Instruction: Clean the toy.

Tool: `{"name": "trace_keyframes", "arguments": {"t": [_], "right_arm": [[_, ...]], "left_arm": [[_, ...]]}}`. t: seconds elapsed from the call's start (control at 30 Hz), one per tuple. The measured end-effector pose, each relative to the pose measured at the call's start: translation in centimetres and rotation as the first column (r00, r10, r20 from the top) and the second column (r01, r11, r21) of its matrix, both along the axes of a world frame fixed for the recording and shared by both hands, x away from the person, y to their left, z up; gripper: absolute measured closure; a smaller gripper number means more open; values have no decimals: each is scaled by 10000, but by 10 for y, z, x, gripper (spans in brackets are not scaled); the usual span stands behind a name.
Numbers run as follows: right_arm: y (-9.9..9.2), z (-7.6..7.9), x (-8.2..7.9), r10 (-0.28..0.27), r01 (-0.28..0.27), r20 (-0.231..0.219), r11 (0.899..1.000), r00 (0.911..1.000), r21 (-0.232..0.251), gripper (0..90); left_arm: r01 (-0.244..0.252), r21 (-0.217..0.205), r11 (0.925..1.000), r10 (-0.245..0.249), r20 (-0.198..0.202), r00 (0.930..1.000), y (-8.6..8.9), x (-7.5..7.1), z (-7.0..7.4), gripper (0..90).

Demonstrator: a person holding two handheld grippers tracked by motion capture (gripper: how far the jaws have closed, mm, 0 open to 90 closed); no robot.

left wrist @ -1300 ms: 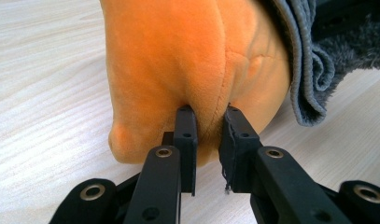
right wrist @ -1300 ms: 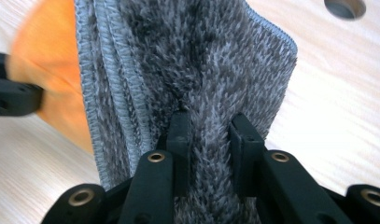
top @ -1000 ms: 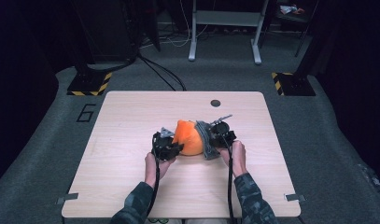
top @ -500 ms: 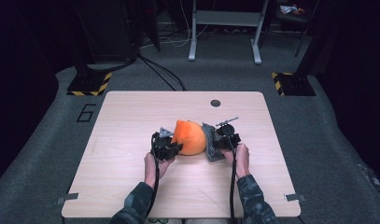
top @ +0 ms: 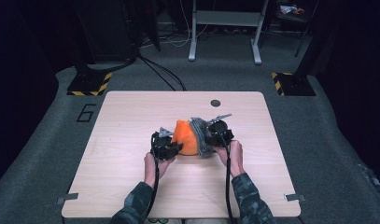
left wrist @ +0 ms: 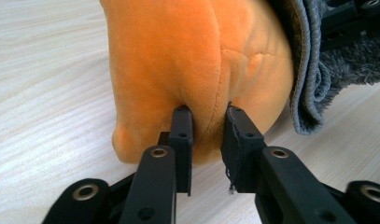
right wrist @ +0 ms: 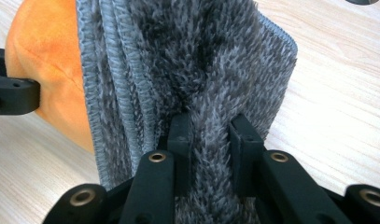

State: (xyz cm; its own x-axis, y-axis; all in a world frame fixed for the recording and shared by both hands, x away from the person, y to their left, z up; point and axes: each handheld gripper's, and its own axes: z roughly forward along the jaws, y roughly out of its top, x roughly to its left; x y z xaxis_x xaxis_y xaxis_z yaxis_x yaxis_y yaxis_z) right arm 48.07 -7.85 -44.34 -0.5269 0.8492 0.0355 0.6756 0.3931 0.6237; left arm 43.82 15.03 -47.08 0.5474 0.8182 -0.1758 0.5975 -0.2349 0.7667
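we have the orange plush [top: 185,138] near the middle of the desk [top: 131,186], with the grey fuzzy cloth [top: 201,137] draped against its right side. the left hand-held gripper [left wrist: 208,123] pinches a fold of the plush low on its near side, though its jaws have just been opening a little with the fabric still between them. the right hand-held gripper [right wrist: 208,128] is clamped tight on the pile of the cloth. to do this well, we judge the left should firm up its pinch and anchor the plush while the right draws the cloth away slowly, so the toy does not drag along. what shape the plush is, how the cloth is folded behind it, and whether the two are attached, we cannot tell; the high view is too small.
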Motion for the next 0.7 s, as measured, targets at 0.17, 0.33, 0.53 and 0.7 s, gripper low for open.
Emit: {"name": "trace_keyframes", "arguments": {"t": [0.17,0.33,0.53,0.7], "right_arm": [[-1,-1,3,-3,4,53,9999,10000,-102,738],[-1,-1,7,-16,17,52,9999,10000,-154,738],[-2,-1,9,-31,31,57,10000,10000,-34,736],[-5,1,7,-209,205,271,9997,9994,136,736]], "left_arm": [[-164,450,9989,155,194,9997,1,-2,2,588],[-16,1057,9944,-8,227,9997,1,1,-3,488],[161,1332,9910,-215,392,9990,-6,4,-7,662],[236,1370,9903,-307,503,9983,-7,1,-3,826]]}}
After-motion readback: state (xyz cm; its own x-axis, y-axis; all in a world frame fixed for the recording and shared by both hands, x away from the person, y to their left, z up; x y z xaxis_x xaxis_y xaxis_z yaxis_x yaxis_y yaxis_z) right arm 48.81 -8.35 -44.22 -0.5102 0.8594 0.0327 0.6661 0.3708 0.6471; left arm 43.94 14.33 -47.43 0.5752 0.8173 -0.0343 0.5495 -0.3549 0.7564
